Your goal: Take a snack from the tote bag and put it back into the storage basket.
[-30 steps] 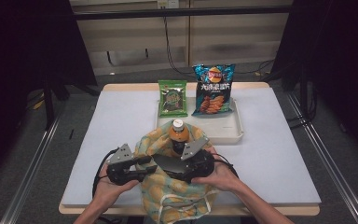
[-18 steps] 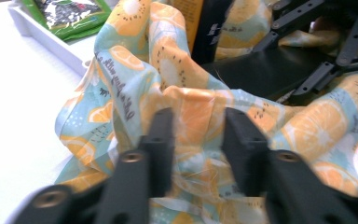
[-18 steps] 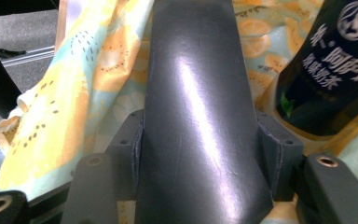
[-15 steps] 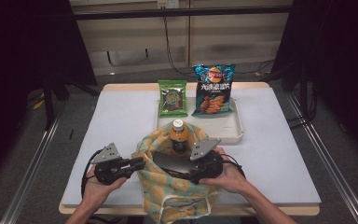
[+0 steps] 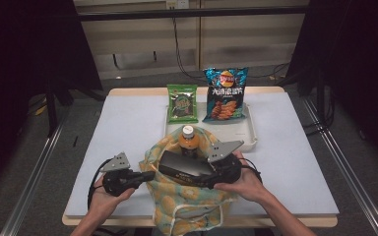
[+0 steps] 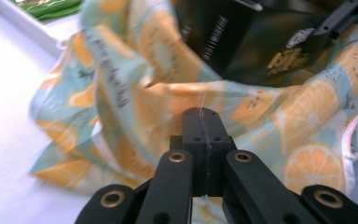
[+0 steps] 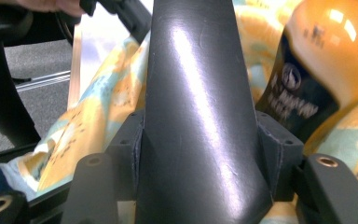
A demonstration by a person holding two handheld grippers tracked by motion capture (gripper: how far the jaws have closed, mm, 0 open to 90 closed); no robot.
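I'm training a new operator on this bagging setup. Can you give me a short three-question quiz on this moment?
1. True or false: the right gripper grips a black packet.
2. What does the left gripper pinch? A) the green snack bag B) the fruit-print bag's rim C) the bottle
3. Fill in: the orange bottle stands inside the ____.

Key: 1 true; 2 B; 3 fruit-print bag.
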